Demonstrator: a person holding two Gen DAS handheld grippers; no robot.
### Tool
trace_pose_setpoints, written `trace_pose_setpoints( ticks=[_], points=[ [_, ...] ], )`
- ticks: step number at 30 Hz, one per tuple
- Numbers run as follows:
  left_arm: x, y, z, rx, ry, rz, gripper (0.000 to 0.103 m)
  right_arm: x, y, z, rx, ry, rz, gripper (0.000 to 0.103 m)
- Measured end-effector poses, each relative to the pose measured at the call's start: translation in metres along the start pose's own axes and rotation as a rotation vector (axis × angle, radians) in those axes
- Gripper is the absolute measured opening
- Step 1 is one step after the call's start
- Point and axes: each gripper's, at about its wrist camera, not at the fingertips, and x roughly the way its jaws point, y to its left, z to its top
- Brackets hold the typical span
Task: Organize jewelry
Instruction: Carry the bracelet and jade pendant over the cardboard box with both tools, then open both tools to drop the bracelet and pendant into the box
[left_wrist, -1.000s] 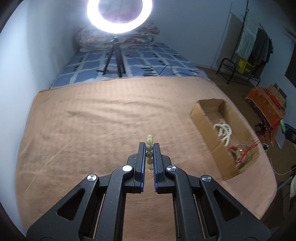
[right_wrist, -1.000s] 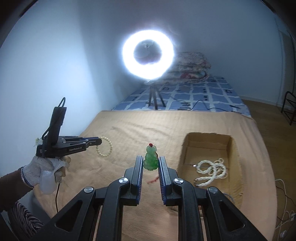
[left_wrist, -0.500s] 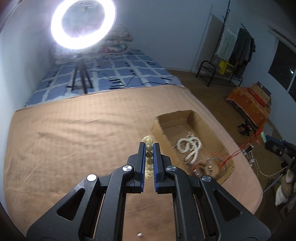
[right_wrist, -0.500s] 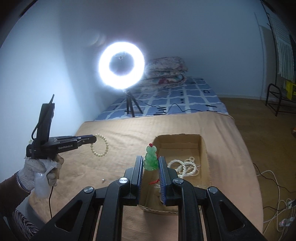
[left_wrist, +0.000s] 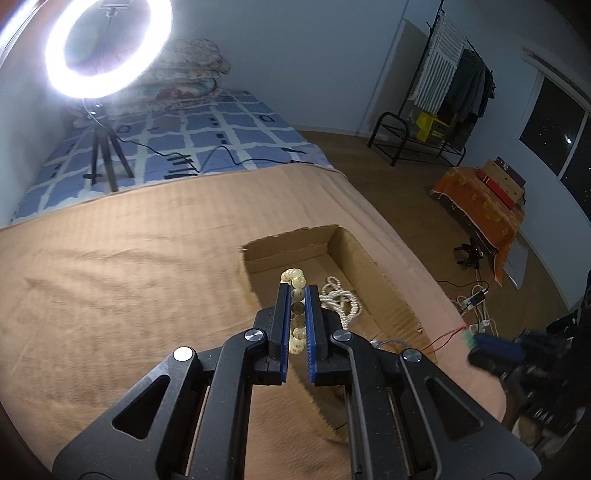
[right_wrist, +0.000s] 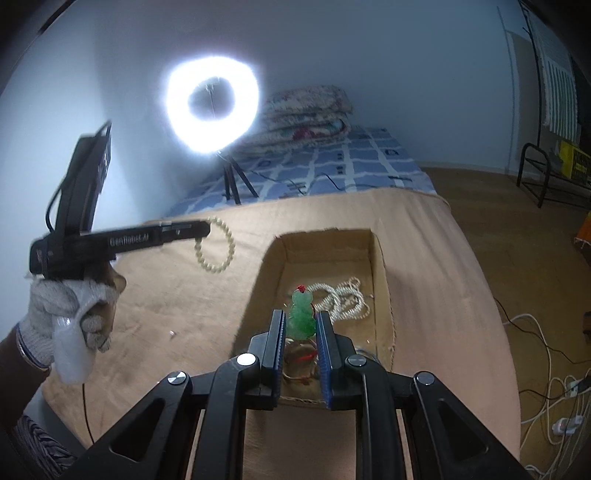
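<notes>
My left gripper is shut on a cream bead bracelet and holds it in the air over the near end of an open cardboard box. In the right wrist view that left gripper shows at the left with the bracelet hanging as a loop from its tip. My right gripper is shut on a green jade pendant with a red knot, above the box. A white bead necklace lies coiled in the box, also in the left wrist view.
The box sits on a brown blanket over a bed. A ring light on a tripod stands on the blue checked sheet behind. A red-corded item lies in the box's near end. Cables and a power strip lie on the floor at right.
Both grippers have moved toward the box with their loads. The left gripper swung right, so the box now lies straight under the bracelet. The right gripper now hangs over the box.
</notes>
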Motion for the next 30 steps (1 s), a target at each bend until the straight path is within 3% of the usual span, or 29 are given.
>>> trace_pose_setpoints(
  ticks=[18,30],
  points=[
    [0.099,-0.044,-0.002,0.009,0.138,-0.022,0.005,0.048,-0.033,-0.026,0.06,0.122,-0.049,0.015],
    [0.134,-0.046,-0.006,0.014,0.199,-0.001,0.005,0.052,-0.038,-0.031,0.062,0.141,-0.061,0.015]
  ],
)
